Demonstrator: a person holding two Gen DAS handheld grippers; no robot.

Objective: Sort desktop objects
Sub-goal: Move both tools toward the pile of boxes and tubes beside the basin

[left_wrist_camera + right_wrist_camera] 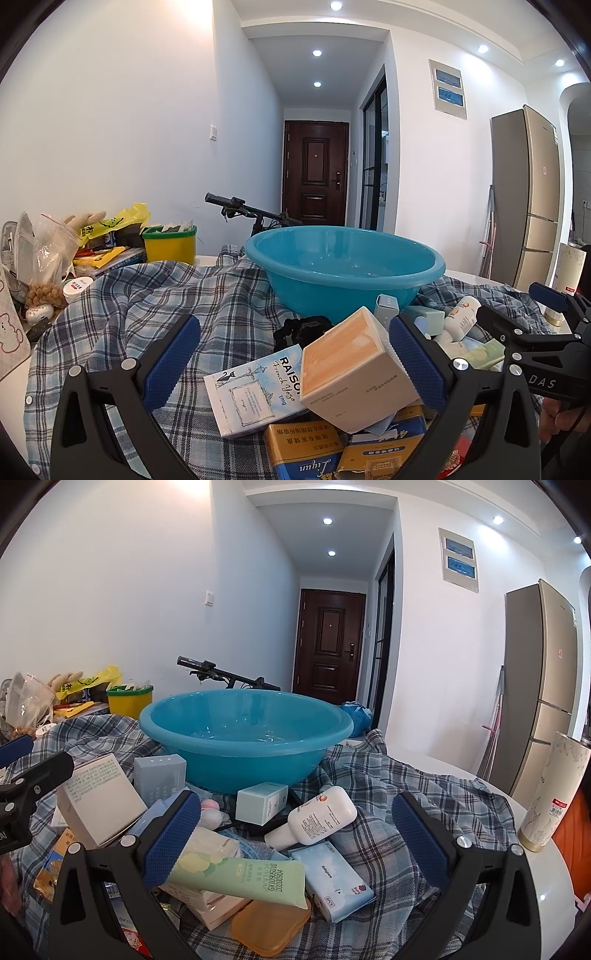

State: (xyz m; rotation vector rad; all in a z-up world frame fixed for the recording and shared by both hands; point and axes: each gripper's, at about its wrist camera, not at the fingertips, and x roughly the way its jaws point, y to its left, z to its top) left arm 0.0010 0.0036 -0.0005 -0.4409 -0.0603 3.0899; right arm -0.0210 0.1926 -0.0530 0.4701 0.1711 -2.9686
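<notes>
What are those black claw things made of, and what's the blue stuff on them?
Each gripper, left and right, is a black plastic frame with silver screws. Its two fingers carry dimpled, dark blue pads. White "DAS" lettering marks the right one's side. No cables show.

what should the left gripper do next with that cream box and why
Probably close on the cream box: the left gripper is open with the box between its fingers, only the right pad near it. The blue basin behind looks empty, a likely drop spot.
</notes>
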